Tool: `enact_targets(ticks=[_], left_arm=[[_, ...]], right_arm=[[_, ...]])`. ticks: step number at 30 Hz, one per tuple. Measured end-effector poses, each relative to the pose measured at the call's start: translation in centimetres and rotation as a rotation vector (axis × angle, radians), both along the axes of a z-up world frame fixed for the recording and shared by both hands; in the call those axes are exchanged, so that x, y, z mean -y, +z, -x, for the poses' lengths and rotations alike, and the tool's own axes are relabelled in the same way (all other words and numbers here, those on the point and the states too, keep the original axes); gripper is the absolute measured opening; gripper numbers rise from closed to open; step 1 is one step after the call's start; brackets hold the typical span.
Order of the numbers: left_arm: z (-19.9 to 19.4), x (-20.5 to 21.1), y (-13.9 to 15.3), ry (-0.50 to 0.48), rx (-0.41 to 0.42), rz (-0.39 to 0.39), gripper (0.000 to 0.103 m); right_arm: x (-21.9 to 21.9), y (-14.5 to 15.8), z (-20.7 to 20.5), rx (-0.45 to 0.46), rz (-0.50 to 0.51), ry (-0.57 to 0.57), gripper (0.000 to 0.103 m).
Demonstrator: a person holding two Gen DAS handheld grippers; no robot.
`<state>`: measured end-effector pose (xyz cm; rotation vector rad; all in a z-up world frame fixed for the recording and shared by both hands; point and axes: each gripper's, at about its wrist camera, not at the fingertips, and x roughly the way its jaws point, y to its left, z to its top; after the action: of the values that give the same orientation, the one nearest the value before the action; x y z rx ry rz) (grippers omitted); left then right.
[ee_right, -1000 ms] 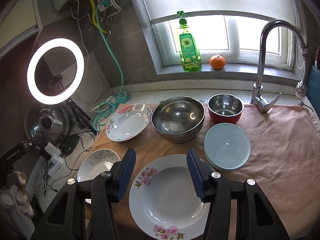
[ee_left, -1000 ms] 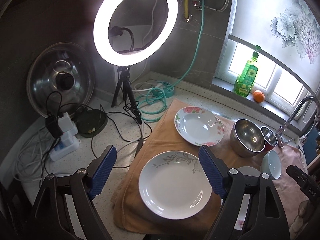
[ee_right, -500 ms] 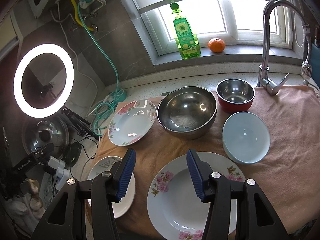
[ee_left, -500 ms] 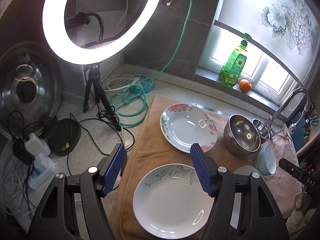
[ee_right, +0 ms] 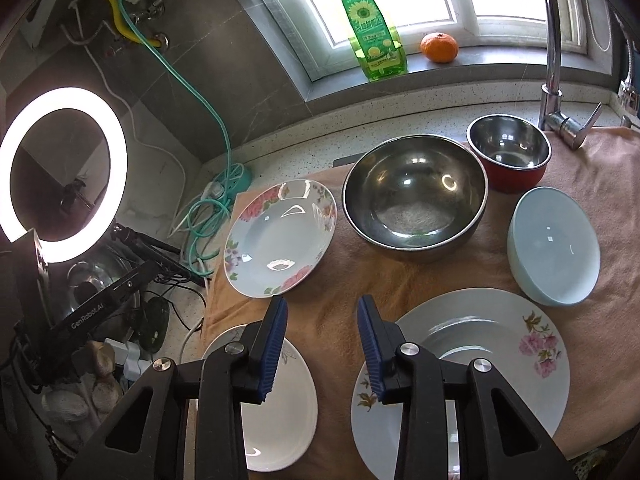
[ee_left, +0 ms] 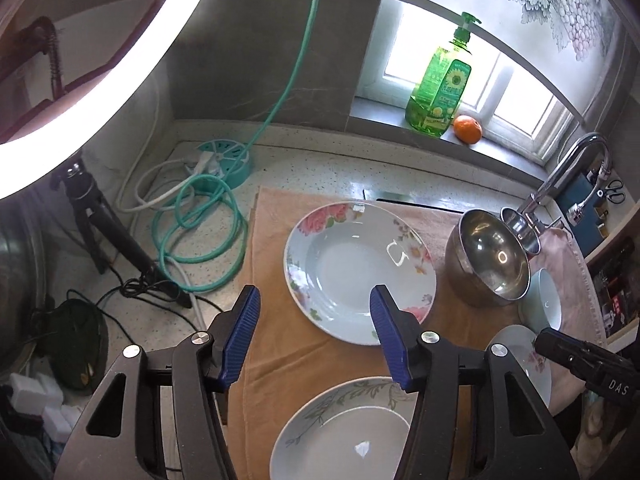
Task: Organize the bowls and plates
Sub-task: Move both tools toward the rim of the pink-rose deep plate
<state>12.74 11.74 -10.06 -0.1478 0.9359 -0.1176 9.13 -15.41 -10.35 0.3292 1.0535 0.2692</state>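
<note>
Left gripper [ee_left: 315, 334]: your fingers have just been narrowing, now about half apart, with nothing between them; they hang over the towel [ee_left: 276, 344].
Right gripper [ee_right: 322, 346]: your fingers have just been narrowing, now fairly close, holding nothing.
Rose plate [ee_right: 280, 238]: at 12 o'clock from your left gripper, on the towel.
Steel bowl [ee_right: 416, 196]: at 3 o'clock of that plate.
Red bowl [ee_right: 508, 158]: at 2 o'clock of the steel bowl.
Blue bowl [ee_right: 554, 246]: tilted, at 4 o'clock of the steel bowl.
Large floral plate [ee_right: 460, 380]: at 4 o'clock of your right gripper.
Leaf plate [ee_left: 344, 432]: nearest you, at 6 o'clock of the rose plate.

Ring light [ee_right: 64, 172], soap bottle [ee_right: 374, 36], orange [ee_right: 439, 47], faucet [ee_right: 554, 52]
</note>
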Motion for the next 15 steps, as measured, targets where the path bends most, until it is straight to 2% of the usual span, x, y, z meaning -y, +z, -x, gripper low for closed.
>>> enact_targets(ticks=[8,13,15], left_arm=[[-5.5,0.4,-3.3,-0.098,-0.075,-0.002,0.045],[-7.9,0.0,-4.6,-0.123,-0.100,0.012,0.043],[-8.9,-0.3,-5.2,-0.130,-0.114,0.029,0.036]], right_arm=[[-2.6,-2.4,-1.8,-0.059,-0.004,-0.025,0.026],[-3.7,-3.8,-3.1,-0.086,-0.004,-0.035,0.024],[-4.1,-4.3,-3.8,-0.095,0.000,-0.041,0.023]])
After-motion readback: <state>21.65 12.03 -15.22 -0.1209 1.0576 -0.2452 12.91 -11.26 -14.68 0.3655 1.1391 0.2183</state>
